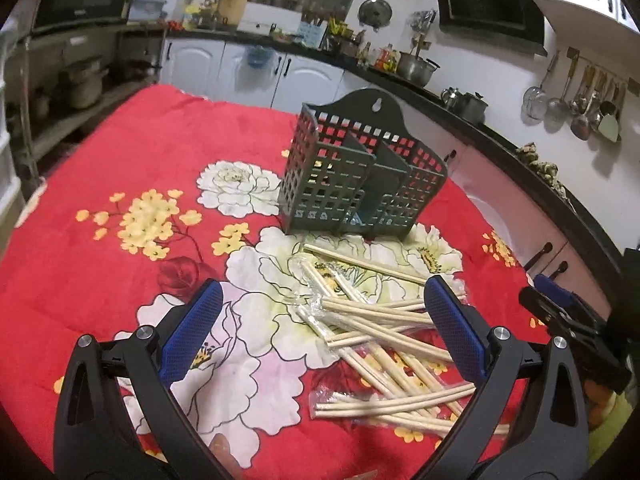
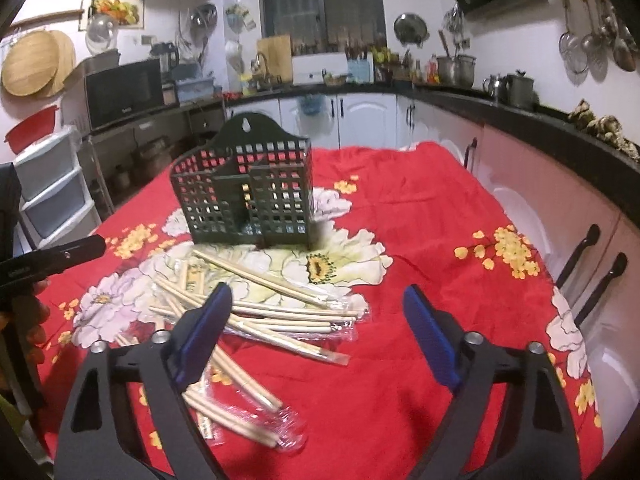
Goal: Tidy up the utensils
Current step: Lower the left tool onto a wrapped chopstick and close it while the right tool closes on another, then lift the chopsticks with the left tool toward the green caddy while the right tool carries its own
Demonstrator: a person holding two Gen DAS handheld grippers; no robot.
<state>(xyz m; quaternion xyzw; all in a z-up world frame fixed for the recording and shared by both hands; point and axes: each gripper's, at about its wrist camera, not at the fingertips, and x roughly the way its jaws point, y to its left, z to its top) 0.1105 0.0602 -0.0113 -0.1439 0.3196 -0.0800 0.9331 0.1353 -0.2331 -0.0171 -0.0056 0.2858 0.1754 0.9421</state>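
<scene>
Chopsticks (image 1: 384,332) litter red floral cloth (image 1: 160,152) (kitchen behind); both tongs (image 1: 324,320) (image 2: 320,328) gape empty.

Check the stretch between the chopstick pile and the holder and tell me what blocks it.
Nothing visible blocks it. The chopsticks lie loose on the red cloth just in front of the slotted holder, whose top is open. Both the left gripper and the right gripper hang over the pile with jaws open and empty.
</scene>
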